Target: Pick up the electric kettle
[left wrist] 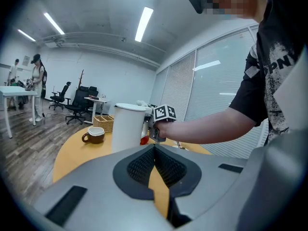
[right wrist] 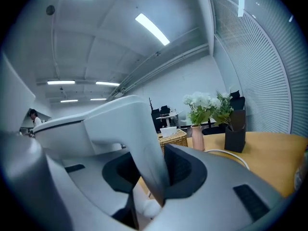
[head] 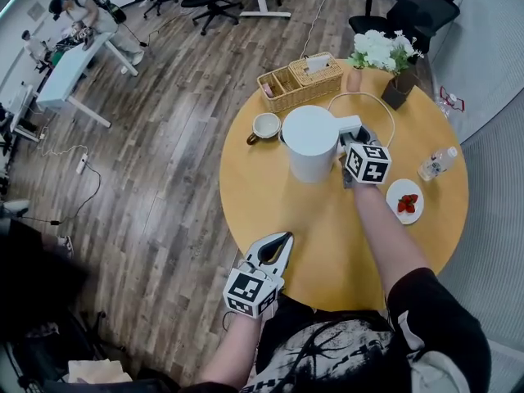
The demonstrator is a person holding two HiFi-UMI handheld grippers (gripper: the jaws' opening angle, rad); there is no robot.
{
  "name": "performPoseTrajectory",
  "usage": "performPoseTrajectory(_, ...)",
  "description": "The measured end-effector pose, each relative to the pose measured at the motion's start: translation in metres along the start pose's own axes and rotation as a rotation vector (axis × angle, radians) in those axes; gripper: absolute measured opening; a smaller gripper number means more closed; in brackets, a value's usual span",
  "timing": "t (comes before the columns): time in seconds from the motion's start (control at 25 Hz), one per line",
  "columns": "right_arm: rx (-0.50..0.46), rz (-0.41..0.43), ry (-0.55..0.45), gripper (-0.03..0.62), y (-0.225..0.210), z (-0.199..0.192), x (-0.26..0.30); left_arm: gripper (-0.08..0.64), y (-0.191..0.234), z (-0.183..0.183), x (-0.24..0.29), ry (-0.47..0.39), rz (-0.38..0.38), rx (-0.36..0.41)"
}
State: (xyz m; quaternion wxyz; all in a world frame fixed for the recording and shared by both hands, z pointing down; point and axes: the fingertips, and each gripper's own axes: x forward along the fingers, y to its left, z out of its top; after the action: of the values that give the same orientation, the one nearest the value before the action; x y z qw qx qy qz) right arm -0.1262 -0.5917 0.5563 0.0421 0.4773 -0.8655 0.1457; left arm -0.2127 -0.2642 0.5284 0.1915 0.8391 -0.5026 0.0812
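Note:
The white electric kettle (head: 309, 142) stands upright near the middle of the round yellow table (head: 327, 244). My right gripper (head: 350, 140) is at its right side, and its jaws close on the kettle's handle (right wrist: 139, 143), which runs between the dark pads and fills the gap. In the left gripper view the kettle (left wrist: 128, 126) shows ahead with the right gripper (left wrist: 153, 129) against its handle. My left gripper (head: 282, 240) hovers at the table's near edge, well apart from the kettle, shut with nothing in it.
A brown and white mug (head: 265, 126) sits left of the kettle. Behind it are a wicker basket (head: 299, 80), a vase of white flowers (head: 377, 51) and a dark pot (head: 397, 92). A white cable (head: 385, 109), a bottle (head: 436, 164) and a plate of strawberries (head: 405, 201) lie at the right.

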Motion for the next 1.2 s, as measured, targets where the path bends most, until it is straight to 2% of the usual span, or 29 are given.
performPoseTrajectory(0.32,0.088,0.013,-0.067,0.123,-0.001,0.023,-0.011,0.000,0.002,0.001,-0.003,-0.005,0.013,0.006)
performPoseTrajectory(0.64,0.034,0.064,-0.090,0.126,0.011,0.050,-0.039,0.000,-0.008,0.019,-0.007,-0.029,0.015,0.035)
performPoseTrajectory(1.2,0.043,0.128,-0.061,0.129,0.001,0.034,-0.133,0.000,-0.049,0.032,-0.013,-0.058,0.008,0.081)
